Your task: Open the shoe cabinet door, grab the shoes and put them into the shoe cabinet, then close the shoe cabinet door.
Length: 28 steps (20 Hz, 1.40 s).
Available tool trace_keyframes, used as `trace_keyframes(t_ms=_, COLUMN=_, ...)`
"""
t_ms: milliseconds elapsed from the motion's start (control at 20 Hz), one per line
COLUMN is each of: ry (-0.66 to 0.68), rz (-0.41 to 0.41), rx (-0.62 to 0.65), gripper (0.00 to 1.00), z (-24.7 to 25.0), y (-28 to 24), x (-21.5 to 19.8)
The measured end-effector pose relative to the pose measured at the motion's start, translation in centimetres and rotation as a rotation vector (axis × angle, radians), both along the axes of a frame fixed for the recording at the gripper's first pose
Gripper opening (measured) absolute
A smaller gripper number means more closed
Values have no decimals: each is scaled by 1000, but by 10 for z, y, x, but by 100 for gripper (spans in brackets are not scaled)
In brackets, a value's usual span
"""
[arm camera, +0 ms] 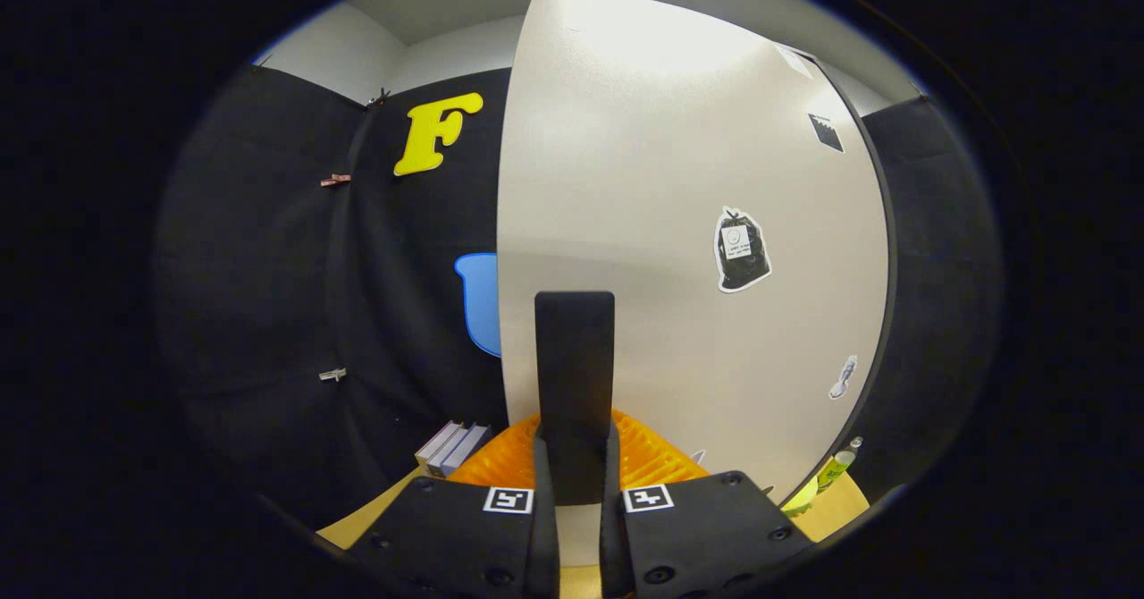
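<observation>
The white shoe cabinet door (679, 223) stands upright just ahead of me, with its free edge toward the left. Its black upright handle (575, 358) rises between my two fingers. My gripper (576, 445) is shut on the handle's lower part, and both fingers (540, 465) press on its sides. A black sticker (742, 250) and smaller stickers sit on the door face. The cabinet's inside is hidden behind the door.
An orange ribbed object (652, 456) lies low behind the handle, on a tan surface (375, 514). A few grey books (452, 445) lie to its left by the booth wall. A yellow-green bottle (831, 472) stands low at the door's right edge.
</observation>
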<state>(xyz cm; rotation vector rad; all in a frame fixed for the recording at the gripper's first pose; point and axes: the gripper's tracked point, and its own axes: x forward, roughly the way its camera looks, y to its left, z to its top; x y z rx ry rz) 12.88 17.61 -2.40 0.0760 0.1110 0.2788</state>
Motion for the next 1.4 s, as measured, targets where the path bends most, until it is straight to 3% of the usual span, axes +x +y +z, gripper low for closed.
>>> trace_keyframes(t_ms=600, ry=12, rz=24, rx=6, gripper=21, z=2, y=-73, x=-83)
trace_keyframes(t_ms=1050, ry=-7, rz=-27, rx=12, gripper=21, z=2, y=-151, x=-121)
trace_keyframes(t_ms=1400, ry=-8, rz=-130, rx=28, gripper=20, z=1, y=-210, x=-131)
